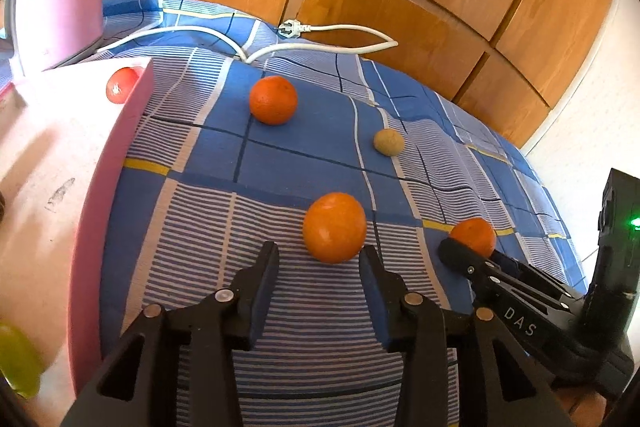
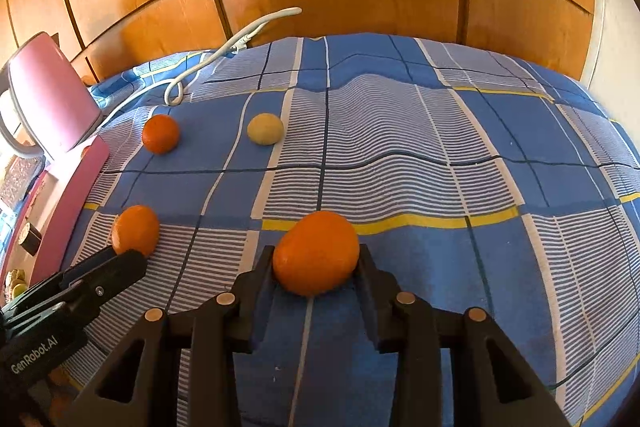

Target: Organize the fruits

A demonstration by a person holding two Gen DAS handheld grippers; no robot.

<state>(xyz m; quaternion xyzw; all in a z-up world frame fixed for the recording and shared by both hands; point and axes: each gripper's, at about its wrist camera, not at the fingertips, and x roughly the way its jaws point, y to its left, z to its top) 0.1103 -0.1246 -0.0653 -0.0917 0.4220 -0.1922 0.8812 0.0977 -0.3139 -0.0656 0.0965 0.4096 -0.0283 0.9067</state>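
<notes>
1. Black jaws of the right gripper (image 2: 316, 261) fill the bottom of the right wrist view, spread wide with one finger on each side of an orange (image 2: 316, 253). Whether the pads already press its skin cannot be told.
2. Bed (image 2: 440, 155), covered in a blue, white and yellow checked sheet, carries all the loose fruit. It is the landmark for what follows.
3. Pink box (image 1: 108, 187) sits at the bed's left edge, with a red fruit (image 1: 120, 85) inside at its far end. It is probably where the fruit belongs.
4. Left gripper (image 1: 320, 259) hovers above the bed, jaws wide open and empty, just short of a second orange (image 1: 334, 227).
5. Third orange (image 1: 273, 100) and a small tan fruit (image 1: 388, 142) lie farther up the bed, well apart.
6. The first orange is slightly oval, its long axis running across the jaws.
7. Judgement: to grip well, close gently at the widest part, centred, so the round fruit does not roll out forward.
</notes>
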